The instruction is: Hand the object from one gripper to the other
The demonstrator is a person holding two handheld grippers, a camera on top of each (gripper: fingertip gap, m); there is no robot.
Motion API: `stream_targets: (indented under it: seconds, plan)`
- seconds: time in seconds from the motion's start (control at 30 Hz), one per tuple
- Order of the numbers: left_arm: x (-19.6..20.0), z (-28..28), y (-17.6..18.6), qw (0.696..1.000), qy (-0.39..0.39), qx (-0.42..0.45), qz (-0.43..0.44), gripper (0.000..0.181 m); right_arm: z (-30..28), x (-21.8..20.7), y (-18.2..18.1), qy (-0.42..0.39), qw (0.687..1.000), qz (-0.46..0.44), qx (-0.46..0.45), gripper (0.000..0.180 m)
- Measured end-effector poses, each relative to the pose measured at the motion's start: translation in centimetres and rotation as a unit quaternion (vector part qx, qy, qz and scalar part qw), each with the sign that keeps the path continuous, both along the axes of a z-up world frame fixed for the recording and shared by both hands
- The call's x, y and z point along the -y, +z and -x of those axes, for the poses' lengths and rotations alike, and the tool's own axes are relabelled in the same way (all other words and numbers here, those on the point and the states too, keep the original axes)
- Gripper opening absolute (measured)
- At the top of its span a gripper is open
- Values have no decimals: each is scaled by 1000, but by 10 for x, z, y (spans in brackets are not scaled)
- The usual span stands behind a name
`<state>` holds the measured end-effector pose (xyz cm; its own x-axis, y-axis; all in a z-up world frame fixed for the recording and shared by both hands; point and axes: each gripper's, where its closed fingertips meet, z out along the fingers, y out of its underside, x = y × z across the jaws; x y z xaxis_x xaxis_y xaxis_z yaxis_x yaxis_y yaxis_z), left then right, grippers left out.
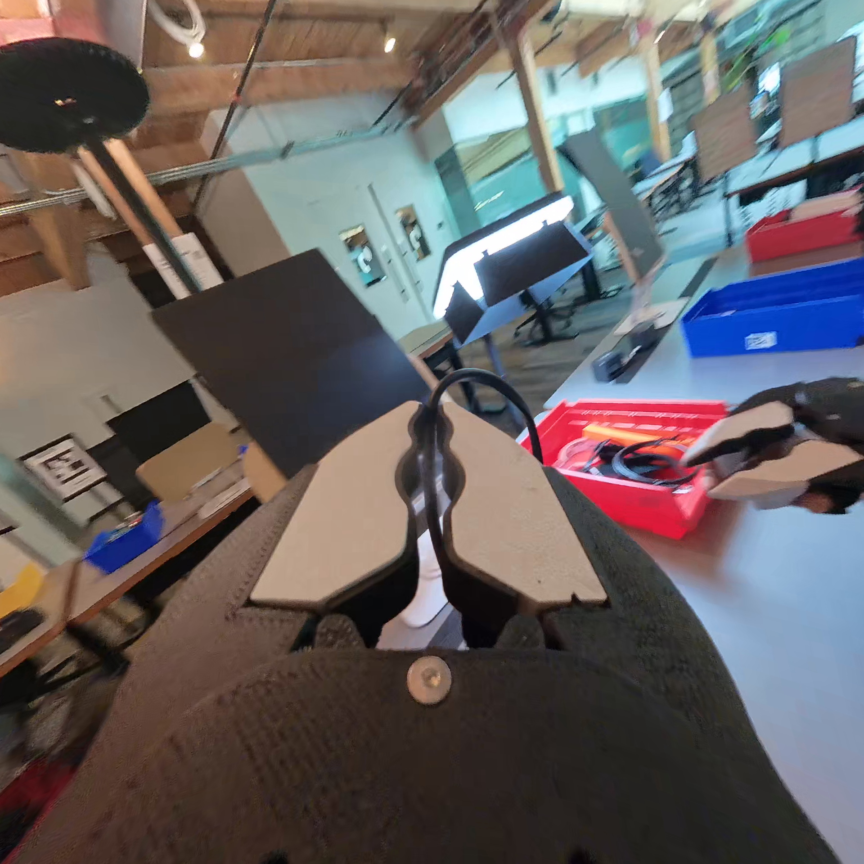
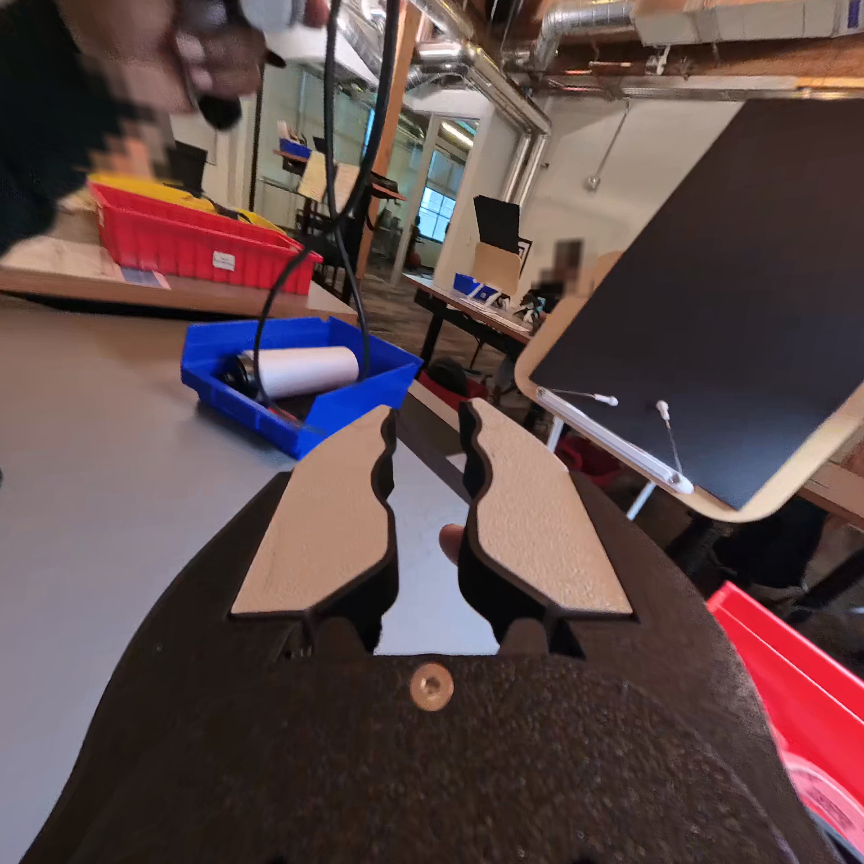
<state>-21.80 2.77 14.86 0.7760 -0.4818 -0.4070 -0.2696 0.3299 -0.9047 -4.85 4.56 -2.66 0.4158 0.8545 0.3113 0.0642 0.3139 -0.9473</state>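
Observation:
My left gripper [image 1: 431, 411] is shut on a thin black cable [image 1: 491, 378], which loops up over the fingertips and runs down to the right. In the right wrist view the same cable [image 2: 331, 140] hangs from a hand [image 2: 210, 51] at the top left, and its lower loop dangles over a small blue bin [image 2: 355, 402]. My right gripper [image 2: 428, 411] is open and empty above the grey table [image 2: 93, 467]. In the left wrist view it [image 1: 699, 474] sits at the right, over a red bin [image 1: 631, 505], apart from the cable held by the left gripper.
The red bin holds more black cables [image 1: 645, 463] and an orange item. A large blue bin [image 1: 771, 327] stands behind it. The small blue bin holds a white cylinder [image 2: 308, 371]. A red bin [image 2: 187, 243] sits far left and a black board [image 2: 724, 304] stands at the right.

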Motion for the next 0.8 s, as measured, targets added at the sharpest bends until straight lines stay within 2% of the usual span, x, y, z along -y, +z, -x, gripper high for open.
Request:
stream_targets:
  seconds: [0.1,0.17,0.27,0.4,0.5,0.6,0.8]
  plan:
    - [3,-36,-18,998,-57,30,10,4,25,6,13,34,999,27,13,40]
    - [5,-60,-35,996,-85,36,18,4,44,14,12,66,996,58,28,54]
    - [11,-93,-62,988,-143,47,37,4,68,25,0,114,988,90,53,61]
    - [23,-116,-92,969,-229,67,66,4,76,43,-36,193,966,82,148,57]
    - [20,-115,-109,962,-247,59,100,4,64,47,-48,211,957,57,190,55]
    - [25,-111,-112,953,-275,64,106,4,52,49,-34,231,957,55,165,55]
    - [19,-112,-126,961,-249,31,120,4,31,42,3,222,968,73,90,44]
